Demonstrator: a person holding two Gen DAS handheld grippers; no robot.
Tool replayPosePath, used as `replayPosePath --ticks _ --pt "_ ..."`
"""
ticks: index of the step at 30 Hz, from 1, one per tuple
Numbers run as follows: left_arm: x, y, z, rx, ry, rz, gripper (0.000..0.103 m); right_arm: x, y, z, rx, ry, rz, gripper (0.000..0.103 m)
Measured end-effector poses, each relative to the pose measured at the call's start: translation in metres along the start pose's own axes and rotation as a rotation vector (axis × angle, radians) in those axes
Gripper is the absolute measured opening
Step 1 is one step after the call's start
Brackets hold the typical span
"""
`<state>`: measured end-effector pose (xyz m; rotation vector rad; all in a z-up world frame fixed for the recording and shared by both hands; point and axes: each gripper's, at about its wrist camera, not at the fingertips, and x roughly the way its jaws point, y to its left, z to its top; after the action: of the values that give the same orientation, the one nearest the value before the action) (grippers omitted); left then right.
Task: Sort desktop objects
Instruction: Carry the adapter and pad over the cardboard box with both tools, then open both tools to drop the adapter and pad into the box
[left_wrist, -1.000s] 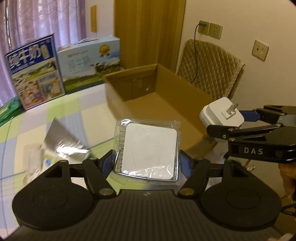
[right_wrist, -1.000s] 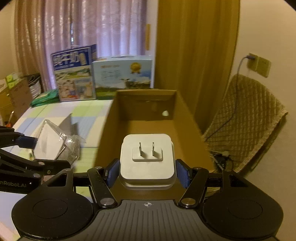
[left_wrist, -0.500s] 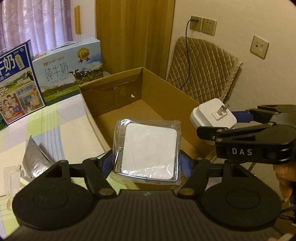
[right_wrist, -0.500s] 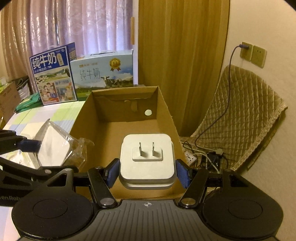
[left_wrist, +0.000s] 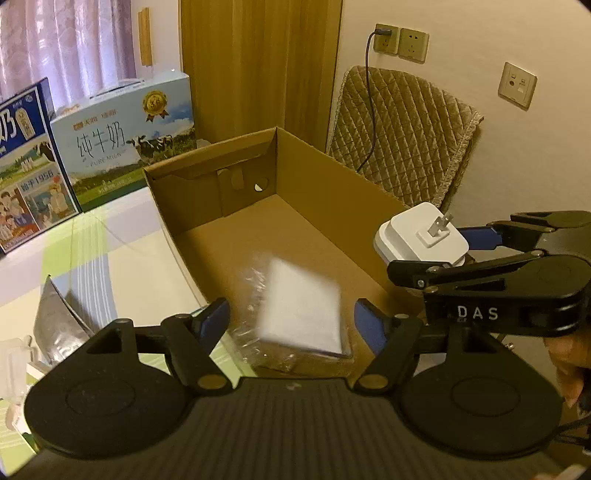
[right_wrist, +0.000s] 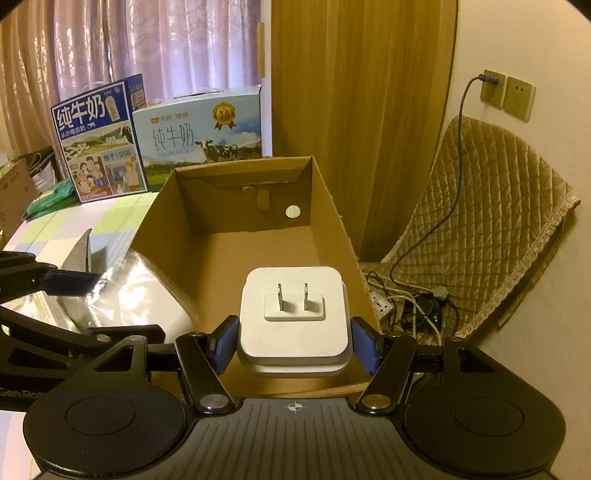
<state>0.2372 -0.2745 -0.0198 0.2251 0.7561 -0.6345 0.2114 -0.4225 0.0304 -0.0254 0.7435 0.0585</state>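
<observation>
Left gripper (left_wrist: 291, 319) opened, bagged white pad (left_wrist: 301, 308) blurred over box (left_wrist: 332, 192), right gripper (right_wrist: 293, 341) clamps charger (right_wrist: 293, 314).

Motion-blurred plastic-wrapped white pad (left_wrist: 301, 306)

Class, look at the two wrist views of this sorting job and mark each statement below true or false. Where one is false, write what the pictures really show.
1. The right gripper is shut on the white plug adapter. True.
2. The left gripper clamps the plastic-wrapped white pad. False: its jaws stand apart from the pad, which is motion-blurred over the box.
3. The cardboard box has a lid on. False: it is open-topped.
4. The adapter's two prongs point away from the right wrist camera. False: they face it.
5. Two milk cartons stand behind the box. True.
</observation>
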Motion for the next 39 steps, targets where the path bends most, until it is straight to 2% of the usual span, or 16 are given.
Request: replayPosePath --ticks 17,29,32,37,39 --pt "-0.026 0.017 -0.018 -0.029 -0.018 0.038 0.076 0.005 0.009 0.004 -0.004 -0.006 0.047 0.063" --pt "-0.071 0.029 -0.046 -0.091 -0.03 0.064 0.086 -0.04 0.006 -0.017 0.062 -0.035 0.044 0.08" --pt "-0.087 0.03 -0.055 -0.098 -0.035 0.07 0.088 -0.057 0.014 -0.025 0.061 -0.037 0.045 0.085" --pt "-0.115 0.037 -0.072 -0.141 -0.053 0.079 0.094 -0.084 0.032 -0.039 0.075 -0.052 0.065 0.1" --pt "-0.125 0.041 -0.079 -0.162 -0.06 0.085 0.096 -0.092 0.041 -0.043 0.077 -0.051 0.075 0.101"
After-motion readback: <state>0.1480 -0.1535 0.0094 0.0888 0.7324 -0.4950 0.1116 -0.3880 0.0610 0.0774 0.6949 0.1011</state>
